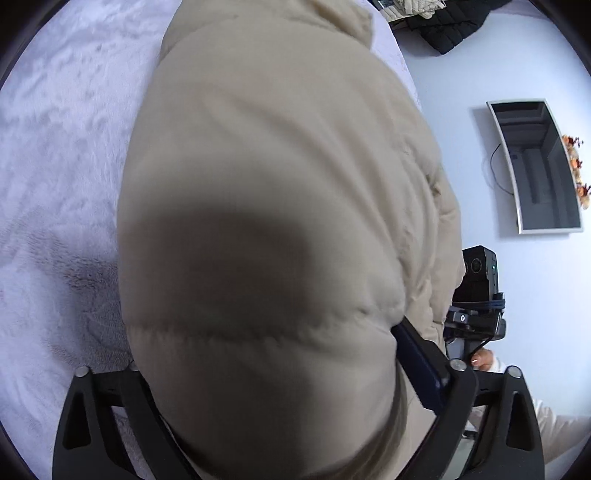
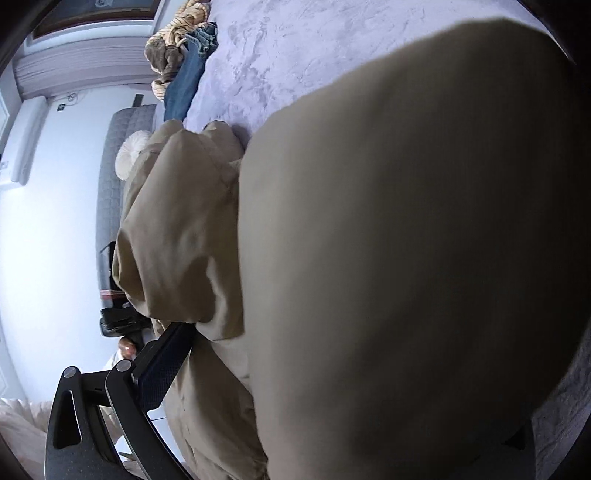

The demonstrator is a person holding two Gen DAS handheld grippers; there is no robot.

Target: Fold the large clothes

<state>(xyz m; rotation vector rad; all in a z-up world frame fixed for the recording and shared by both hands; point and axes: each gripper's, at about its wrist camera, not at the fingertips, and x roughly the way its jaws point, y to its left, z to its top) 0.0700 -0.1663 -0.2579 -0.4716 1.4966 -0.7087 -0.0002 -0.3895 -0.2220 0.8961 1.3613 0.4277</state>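
A large beige puffer jacket (image 1: 266,177) fills the left wrist view, bulging over the lavender fleece bed cover (image 1: 62,147). My left gripper (image 1: 288,373) is shut on the jacket's padded fabric; its right finger (image 1: 421,365) shows, the left one is buried in cloth. In the right wrist view the same jacket (image 2: 406,240) covers most of the frame. My right gripper (image 2: 295,369) is shut on it; only the left finger (image 2: 166,365) shows, the right one is hidden under fabric. The right gripper's body (image 1: 476,295) shows beside the jacket in the left wrist view.
The bed cover (image 2: 295,55) extends beyond the jacket. A pile with blue jeans (image 2: 188,70) and knitwear lies at its far corner. A black quilted jacket (image 1: 450,26) lies at the other end. A wall-mounted screen (image 1: 535,166) and a grey sofa (image 2: 114,177) stand beyond the bed.
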